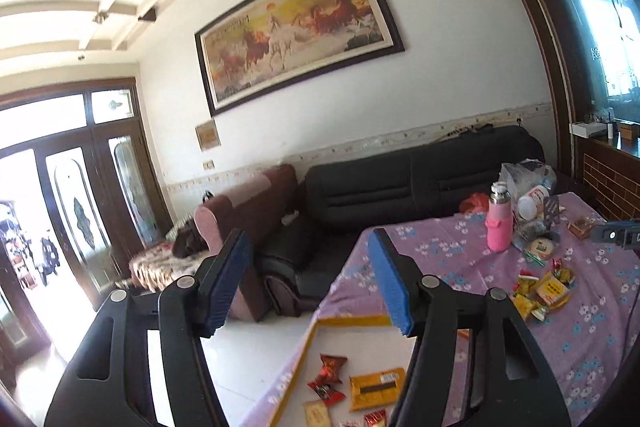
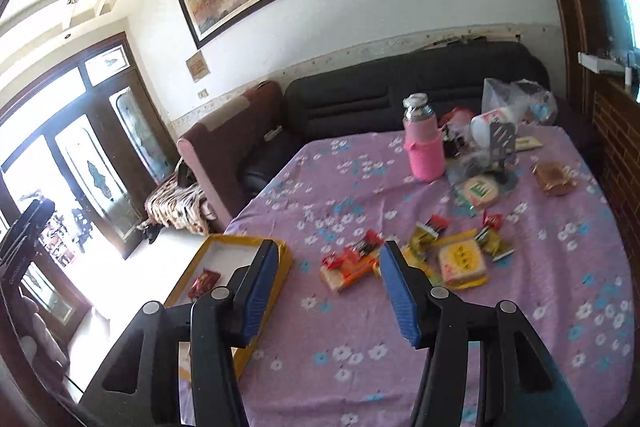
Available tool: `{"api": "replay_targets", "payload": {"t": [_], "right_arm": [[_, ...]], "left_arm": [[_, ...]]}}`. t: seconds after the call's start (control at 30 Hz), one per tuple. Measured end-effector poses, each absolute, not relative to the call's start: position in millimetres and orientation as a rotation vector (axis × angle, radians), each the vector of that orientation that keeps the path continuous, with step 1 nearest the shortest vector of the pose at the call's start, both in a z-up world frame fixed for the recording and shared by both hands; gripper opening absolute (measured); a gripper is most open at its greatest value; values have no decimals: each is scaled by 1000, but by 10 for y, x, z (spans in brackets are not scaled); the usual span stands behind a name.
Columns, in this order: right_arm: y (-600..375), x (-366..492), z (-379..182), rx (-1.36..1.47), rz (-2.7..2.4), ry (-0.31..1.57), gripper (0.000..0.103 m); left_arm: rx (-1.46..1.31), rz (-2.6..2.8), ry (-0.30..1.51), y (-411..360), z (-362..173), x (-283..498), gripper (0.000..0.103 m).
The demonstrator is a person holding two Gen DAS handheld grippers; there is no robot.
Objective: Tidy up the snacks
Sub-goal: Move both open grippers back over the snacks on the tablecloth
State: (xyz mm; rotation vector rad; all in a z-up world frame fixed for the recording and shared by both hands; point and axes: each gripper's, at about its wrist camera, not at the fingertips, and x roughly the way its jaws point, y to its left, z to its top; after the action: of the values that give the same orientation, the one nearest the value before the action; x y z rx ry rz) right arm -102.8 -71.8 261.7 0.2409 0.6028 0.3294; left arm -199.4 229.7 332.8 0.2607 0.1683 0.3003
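since both the left claw (image 1: 308,283) and right claw (image 2: 328,291) hung open and empty, the right did best to drop squarely over one loose snack pile (image 2: 404,259) packet beside the yellow box (image 2: 280,267).

A purple flowered cloth (image 2: 360,307) is covering the bench. A yellow-rimmed box (image 2: 276,267) is sitting at its left edge, loose snack packets (image 2: 460,259) are lying mid-bench, and a pink flask (image 2: 424,151) is standing near the far edge beside clear bags (image 2: 516,99).

Bare cloth (image 2: 352,343) lower centre = free; snack pile (image 2: 420,255) centre, pink flask (image 2: 425,151) upper right block.
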Motion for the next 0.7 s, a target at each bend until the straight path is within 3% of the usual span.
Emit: {"api": "replay_targets", "payload": {"t": [0.1, 0.17, 0.2, 0.27, 0.7], "right_arm": [[-977, -859, 2940, 251, 279, 567, 55], [-1123, -731, 3116, 260, 252, 551, 58], [-1180, -659, 3179, 264, 241, 548, 61], [-1242, -494, 3175, 267, 232, 567, 71], [-854, 388, 895, 284, 313, 957, 72]], "left_arm": [[318, 342, 125, 2278, 3683, -1889, 65], [333, 352, 113, 2284, 3872, -1768, 79], [329, 349, 116, 2292, 3901, -1710, 85], [293, 303, 162, 2331, 3871, -1516, 85], [123, -188, 766, 1563, 1619, 182, 84]]}}
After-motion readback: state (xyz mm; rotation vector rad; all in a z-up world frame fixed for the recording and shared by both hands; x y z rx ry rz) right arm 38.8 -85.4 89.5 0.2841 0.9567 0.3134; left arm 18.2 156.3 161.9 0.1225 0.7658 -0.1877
